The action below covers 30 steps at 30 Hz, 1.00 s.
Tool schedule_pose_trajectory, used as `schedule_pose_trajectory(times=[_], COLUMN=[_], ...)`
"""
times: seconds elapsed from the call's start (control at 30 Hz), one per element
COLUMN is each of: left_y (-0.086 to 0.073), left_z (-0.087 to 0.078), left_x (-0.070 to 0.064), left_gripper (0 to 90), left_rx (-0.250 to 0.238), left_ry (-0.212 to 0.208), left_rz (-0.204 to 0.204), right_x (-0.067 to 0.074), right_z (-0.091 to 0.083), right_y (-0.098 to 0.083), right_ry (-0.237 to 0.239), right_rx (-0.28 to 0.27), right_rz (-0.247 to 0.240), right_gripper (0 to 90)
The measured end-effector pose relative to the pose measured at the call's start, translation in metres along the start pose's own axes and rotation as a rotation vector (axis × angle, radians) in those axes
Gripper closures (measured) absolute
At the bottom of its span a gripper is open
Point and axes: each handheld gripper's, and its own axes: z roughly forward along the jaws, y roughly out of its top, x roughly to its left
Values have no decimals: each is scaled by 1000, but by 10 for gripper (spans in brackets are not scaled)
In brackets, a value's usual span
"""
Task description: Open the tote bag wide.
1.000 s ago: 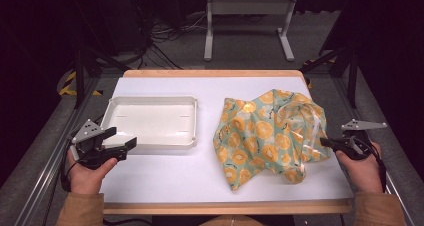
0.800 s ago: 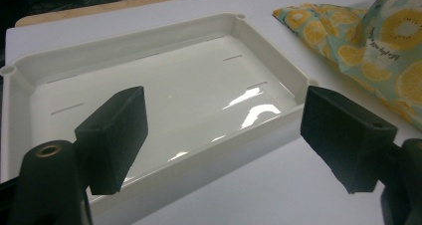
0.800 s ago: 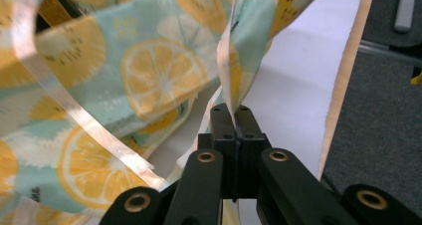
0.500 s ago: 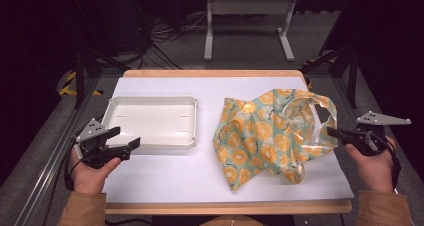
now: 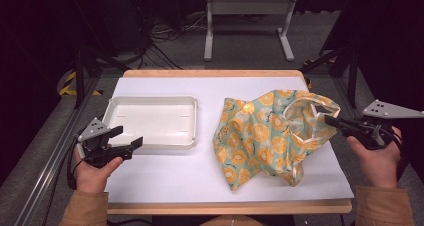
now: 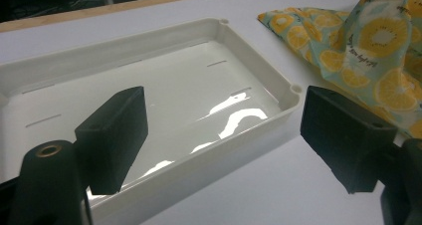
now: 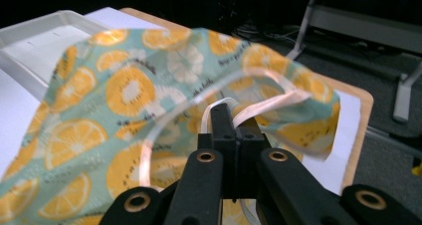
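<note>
At table's right edge, R claw [image 5: 331, 121] clamped on bag [image 5: 265, 136] handle, bag lifted.

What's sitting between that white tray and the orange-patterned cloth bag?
Nothing: between the white tray and the cloth bag runs only a bare strip of the white table, as the high view shows. The left gripper view shows the same gap.

We take this for a lab or recording studio rather than a home. The white-topped desk with a pale wooden edge [image 5: 165, 186] stands on a grey floor among dark surroundings, with black stand legs [image 5: 82, 81] at both sides, loose black cables [image 5: 165, 33] on the floor behind, and a grey metal frame [image 5: 247, 16] beyond them.
</note>
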Motion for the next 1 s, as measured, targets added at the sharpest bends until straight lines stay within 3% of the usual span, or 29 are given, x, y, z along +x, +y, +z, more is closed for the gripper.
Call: schedule_pose_trajectory(times=[0.4, 0.67, 1.0], left_y=[-1, -2, -3], left_z=[2, 4, 6], left_x=[0, 0, -1], left_gripper=[194, 194, 194], left_rx=[6, 14, 21], left_ry=[-3, -3, -6], left_rz=[1, 1, 3], right_x=[30, 50, 68], right_z=[15, 27, 46], right_y=[48, 77, 97], right_ry=[40, 72, 118], right_rx=[-26, -51, -60], right_rz=[-100, -141, -166], right_gripper=[900, 900, 900])
